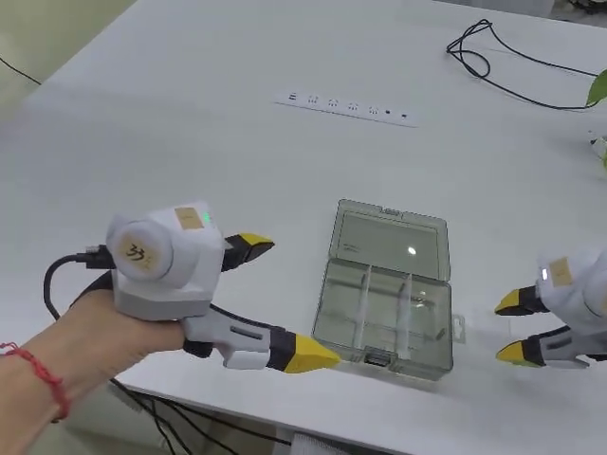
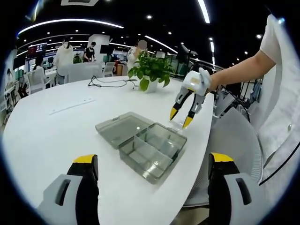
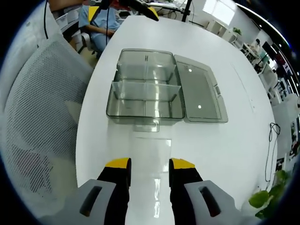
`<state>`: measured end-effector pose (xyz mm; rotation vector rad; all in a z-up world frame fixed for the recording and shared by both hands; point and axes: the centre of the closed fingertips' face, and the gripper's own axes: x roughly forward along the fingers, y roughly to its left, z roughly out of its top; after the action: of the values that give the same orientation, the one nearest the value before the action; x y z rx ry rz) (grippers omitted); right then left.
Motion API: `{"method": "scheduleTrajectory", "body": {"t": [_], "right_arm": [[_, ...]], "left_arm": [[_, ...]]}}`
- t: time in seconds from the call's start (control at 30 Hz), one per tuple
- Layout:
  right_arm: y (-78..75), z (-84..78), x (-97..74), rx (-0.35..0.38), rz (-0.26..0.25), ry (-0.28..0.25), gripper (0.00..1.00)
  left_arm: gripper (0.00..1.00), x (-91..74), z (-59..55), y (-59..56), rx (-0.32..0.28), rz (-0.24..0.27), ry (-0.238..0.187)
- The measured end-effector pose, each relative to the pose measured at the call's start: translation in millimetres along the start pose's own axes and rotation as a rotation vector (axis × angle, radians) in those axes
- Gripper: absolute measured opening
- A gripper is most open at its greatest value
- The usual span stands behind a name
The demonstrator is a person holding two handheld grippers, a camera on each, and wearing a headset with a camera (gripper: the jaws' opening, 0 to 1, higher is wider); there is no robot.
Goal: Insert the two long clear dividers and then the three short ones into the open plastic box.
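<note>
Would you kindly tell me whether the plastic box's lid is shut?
No, the lid lies flat on the table behind the box, leaving its compartments uncovered.

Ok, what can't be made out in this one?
- Clear pieces on the table before the box, right gripper view: glare and transparency hide their number and length.
- Dividers in the box, head view: too faint to tell if seated.
- Right gripper, head view: body cut off by the right edge.
</note>
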<state>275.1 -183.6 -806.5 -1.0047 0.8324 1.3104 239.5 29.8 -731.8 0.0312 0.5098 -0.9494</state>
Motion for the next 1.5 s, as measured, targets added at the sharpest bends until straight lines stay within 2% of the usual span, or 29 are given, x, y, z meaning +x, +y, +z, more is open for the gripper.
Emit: {"method": "scheduleTrajectory", "body": {"t": [0.2,0.4,0.43,0.5,0.6,0.63,0.67,0.73,0.87,1.03,1.17,1.23,1.37,1.5], "right_arm": [[1.1,17.9,-18.5,-0.001,-0.031,-0.035,0.33],[5.9,49.1,-42.9,-0.022,-0.085,-0.080,0.33],[-0.1,46.8,-40.9,-0.024,-0.091,-0.085,0.33],[-1.1,52.8,-45.5,-0.026,-0.104,-0.098,0.33],[3.9,67.5,-55.2,-0.034,-0.125,-0.117,0.33],[1.8,67.1,-55.1,-0.037,-0.132,-0.120,0.33],[2.2,69.5,-56.3,-0.041,-0.138,-0.123,0.33],[7.3,81.0,-62.2,-0.045,-0.148,-0.135,0.33],[10.5,91.2,-65.9,-0.057,-0.162,-0.153,0.33],[22.9,109.7,-76.2,-0.099,-0.185,-0.144,0.33],[28.9,118.9,-81.0,-0.112,-0.198,-0.141,0.33],[32.1,123.0,-82.6,-0.116,-0.202,-0.144,0.33],[37.4,128.7,-83.9,-0.126,-0.209,-0.142,0.33],[43.1,133.9,-84.2,-0.132,-0.207,-0.148,0.33]], "left_arm": [[0.99,3.7,5.3,-3.5,-0.005,-0.005,0.000],[0.95,11.2,17.3,-11.1,-0.039,-0.019,-0.016],[0.93,13.1,19.7,-13.0,-0.053,-0.023,-0.019],[0.91,15.5,24.6,-16.9,-0.070,-0.031,-0.032],[0.87,20.8,33.9,-23.8,-0.126,-0.056,-0.057],[0.85,21.4,35.0,-24.8,-0.133,-0.059,-0.059],[0.82,23.2,37.0,-27.6,-0.165,-0.063,-0.060],[0.77,26.2,43.3,-33.3,-0.184,-0.082,-0.082],[0.69,33.6,50.8,-45.6,-0.256,-0.123,-0.092],[0.57,41.5,58.1,-58.5,-0.328,-0.165,-0.099],[0.48,46.0,58.2,-69.2,-0.419,-0.206,-0.081],[0.45,49.0,60.1,-71.8,-0.437,-0.211,-0.090],[0.39,53.8,61.9,-82.4,-0.498,-0.255,-0.089],[0.29,56.8,62.9,-91.5,-0.539,-0.286,-0.086]]}}
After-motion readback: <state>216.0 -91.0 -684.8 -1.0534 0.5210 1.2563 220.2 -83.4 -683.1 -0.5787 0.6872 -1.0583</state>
